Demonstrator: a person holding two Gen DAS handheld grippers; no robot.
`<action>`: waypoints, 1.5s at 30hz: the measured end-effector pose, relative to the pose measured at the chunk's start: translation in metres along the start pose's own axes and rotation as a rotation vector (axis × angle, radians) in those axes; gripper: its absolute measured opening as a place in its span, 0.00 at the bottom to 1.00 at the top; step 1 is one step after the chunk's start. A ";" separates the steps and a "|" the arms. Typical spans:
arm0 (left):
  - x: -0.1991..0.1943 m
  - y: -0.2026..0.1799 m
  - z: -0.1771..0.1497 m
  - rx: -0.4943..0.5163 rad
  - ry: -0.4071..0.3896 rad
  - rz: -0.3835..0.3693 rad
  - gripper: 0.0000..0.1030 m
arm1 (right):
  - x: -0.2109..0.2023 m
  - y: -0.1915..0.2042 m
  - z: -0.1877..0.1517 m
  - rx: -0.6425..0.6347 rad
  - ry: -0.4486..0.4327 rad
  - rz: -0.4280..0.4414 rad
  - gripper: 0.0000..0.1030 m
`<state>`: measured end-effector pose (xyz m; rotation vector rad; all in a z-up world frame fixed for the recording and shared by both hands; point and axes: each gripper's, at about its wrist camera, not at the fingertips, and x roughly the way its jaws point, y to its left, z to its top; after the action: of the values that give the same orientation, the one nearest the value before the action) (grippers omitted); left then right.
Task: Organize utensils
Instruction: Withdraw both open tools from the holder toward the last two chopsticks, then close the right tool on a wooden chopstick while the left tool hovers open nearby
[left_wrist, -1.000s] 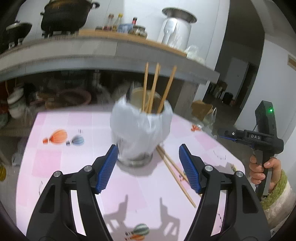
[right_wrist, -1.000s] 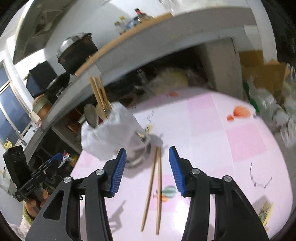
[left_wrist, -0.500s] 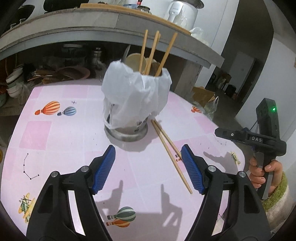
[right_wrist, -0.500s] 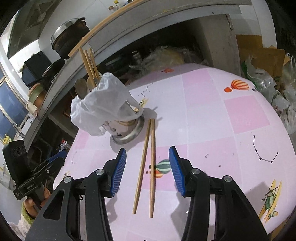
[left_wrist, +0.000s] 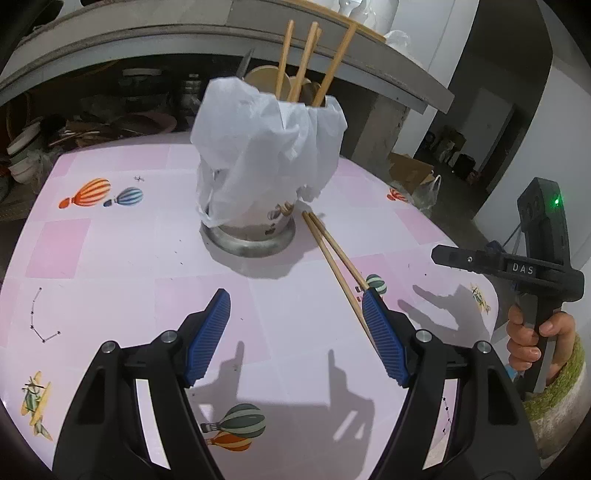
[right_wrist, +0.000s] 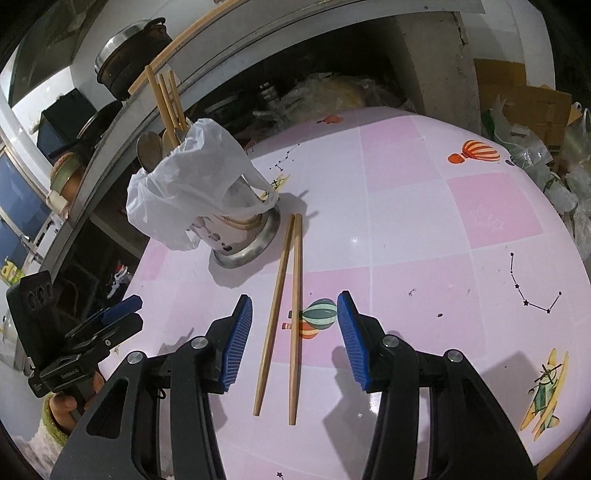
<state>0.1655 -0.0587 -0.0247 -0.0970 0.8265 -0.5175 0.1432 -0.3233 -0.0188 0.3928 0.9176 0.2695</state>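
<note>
A utensil holder (left_wrist: 255, 221) draped with a white plastic bag stands on a metal dish on the pink table; it holds several chopsticks (left_wrist: 303, 59) and spoons. It also shows in the right wrist view (right_wrist: 225, 229). Two loose wooden chopsticks (right_wrist: 284, 291) lie side by side on the table next to the dish, also seen in the left wrist view (left_wrist: 336, 262). My right gripper (right_wrist: 295, 332) is open and empty, its jaws on either side of the loose chopsticks, above them. My left gripper (left_wrist: 295, 332) is open and empty, in front of the holder.
The pink tablecloth (right_wrist: 424, 229) has balloon and plane prints. A concrete counter (left_wrist: 147, 33) with a shelf of bowls and pots runs behind the table. Cardboard and plastic bags (right_wrist: 535, 122) lie on the floor past the table's far right edge.
Both grippers have drawn back and tilted down, away from the holder. The right gripper now has more of the loose chopsticks' length between its open jaws. Nothing was taken hold of.
</note>
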 end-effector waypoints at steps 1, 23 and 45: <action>0.002 -0.001 -0.001 0.002 0.005 -0.003 0.68 | 0.002 0.001 -0.001 -0.006 0.004 -0.001 0.46; 0.052 -0.027 -0.017 0.078 0.103 -0.090 0.44 | 0.056 0.014 -0.023 -0.129 0.161 -0.029 0.22; 0.056 -0.021 -0.019 0.056 0.127 -0.086 0.42 | 0.079 0.024 -0.028 -0.192 0.191 -0.093 0.09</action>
<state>0.1749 -0.1017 -0.0692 -0.0487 0.9337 -0.6326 0.1651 -0.2648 -0.0796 0.1480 1.0841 0.3107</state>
